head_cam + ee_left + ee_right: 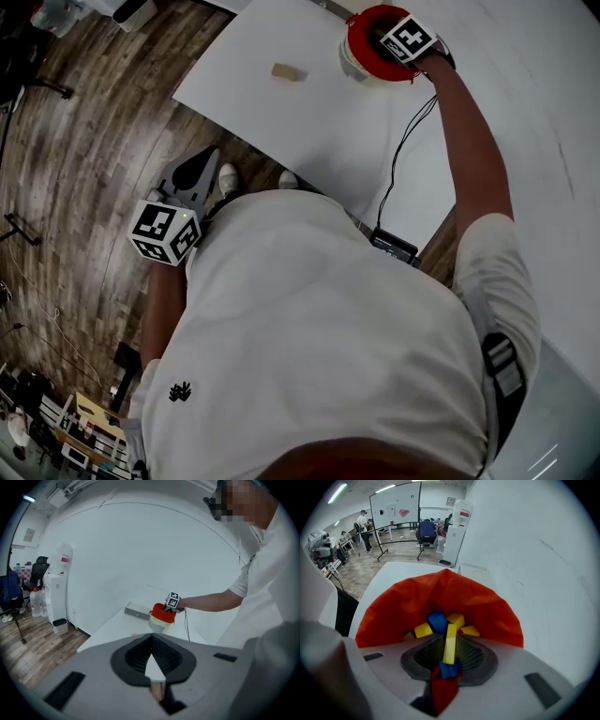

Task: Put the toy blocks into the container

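Observation:
A clear container with a red liner (361, 19) stands at the far side of the white table (309, 122). My right gripper (384, 47) reaches down into its mouth. In the right gripper view the jaws (450, 639) are closed on a long yellow block (450, 644), which stands upright over the liner (440, 592). Blue (437, 619) and yellow blocks (423, 630) lie below it. One tan block (289, 72) lies alone on the table to the container's left. My left gripper (202, 161) hangs beside the person's body over the floor, shut and empty (151, 641).
A small black box (394, 246) with a cable running up to the right hand sits at the table's near edge. A flat grey device (137, 612) lies on the table beyond the container (162, 616). A water dispenser (58, 588) stands by the wall.

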{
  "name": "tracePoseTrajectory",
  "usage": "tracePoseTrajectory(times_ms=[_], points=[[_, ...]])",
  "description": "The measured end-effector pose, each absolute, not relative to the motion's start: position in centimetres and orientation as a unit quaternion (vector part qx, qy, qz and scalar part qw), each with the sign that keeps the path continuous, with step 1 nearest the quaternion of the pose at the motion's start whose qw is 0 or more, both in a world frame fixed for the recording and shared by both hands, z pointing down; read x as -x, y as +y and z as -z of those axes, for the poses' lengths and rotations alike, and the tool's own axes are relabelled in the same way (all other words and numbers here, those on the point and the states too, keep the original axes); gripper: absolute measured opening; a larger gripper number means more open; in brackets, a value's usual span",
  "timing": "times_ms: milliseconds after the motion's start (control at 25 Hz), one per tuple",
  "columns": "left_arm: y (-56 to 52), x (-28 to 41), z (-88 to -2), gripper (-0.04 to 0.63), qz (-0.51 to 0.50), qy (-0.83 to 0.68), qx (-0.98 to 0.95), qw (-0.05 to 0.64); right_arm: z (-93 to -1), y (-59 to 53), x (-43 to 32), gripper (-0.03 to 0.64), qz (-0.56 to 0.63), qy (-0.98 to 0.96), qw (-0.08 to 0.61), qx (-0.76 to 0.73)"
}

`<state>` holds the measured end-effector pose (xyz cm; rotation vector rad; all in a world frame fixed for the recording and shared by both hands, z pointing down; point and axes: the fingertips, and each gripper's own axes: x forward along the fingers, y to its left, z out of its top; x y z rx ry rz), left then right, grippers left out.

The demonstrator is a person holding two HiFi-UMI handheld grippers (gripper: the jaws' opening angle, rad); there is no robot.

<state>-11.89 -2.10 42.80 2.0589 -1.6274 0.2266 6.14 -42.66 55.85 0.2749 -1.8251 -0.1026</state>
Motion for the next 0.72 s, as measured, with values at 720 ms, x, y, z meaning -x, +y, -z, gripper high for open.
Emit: tracePoseTrajectory(times_ms=[720], points=[[-2.2, 13.8, -42.6, 0.006, -0.071, -0.555, -0.793, 0.241, -48.3, -37.6, -5.5, 0.093, 0.057, -0.840, 0.514, -0.165]])
